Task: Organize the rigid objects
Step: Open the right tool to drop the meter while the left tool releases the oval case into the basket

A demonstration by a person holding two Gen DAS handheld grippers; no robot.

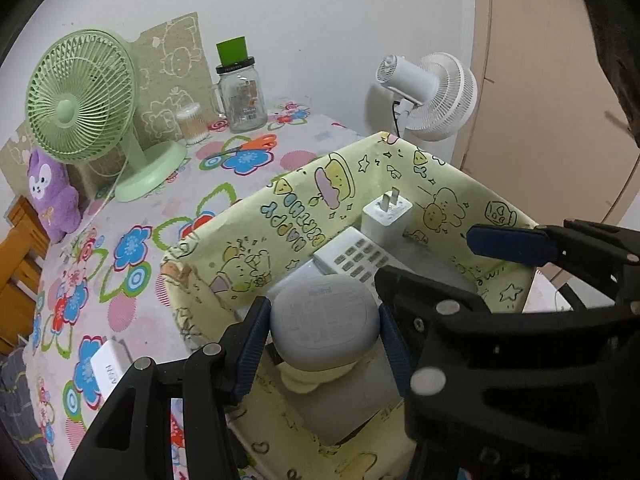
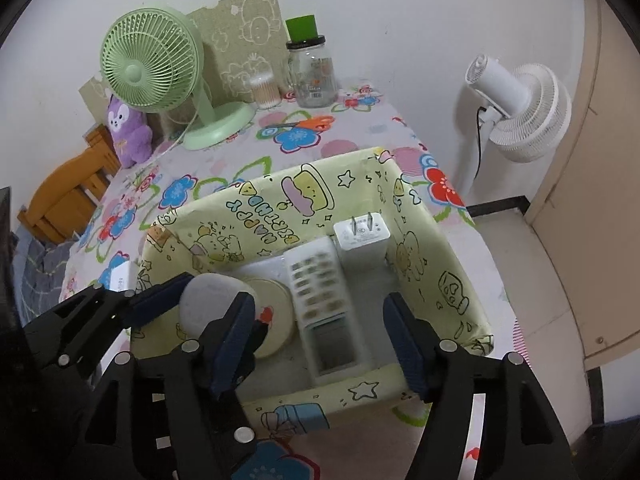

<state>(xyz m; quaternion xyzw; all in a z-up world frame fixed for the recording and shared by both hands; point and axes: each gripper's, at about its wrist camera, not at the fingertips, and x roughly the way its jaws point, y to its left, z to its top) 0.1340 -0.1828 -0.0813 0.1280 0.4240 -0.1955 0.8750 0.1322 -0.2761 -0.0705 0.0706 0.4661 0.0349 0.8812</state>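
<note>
- Between the left gripper's [image 1: 322, 332] fingers, a grey earbud case [image 1: 324, 322] is clamped over the yellow box [image 1: 248, 208].
- Over that box, the right gripper's [image 2: 326, 338] fingers are held apart, empty.
- Inside the box, a remote [image 2: 320, 288] and charger [image 2: 362, 240] are laid.
- Under the box, a flowered tabletop [image 1: 132, 240] is seen.

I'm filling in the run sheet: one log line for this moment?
left claw: shut on grey earbud case over yellow box | right claw: open, above remote | charger: in box
</note>
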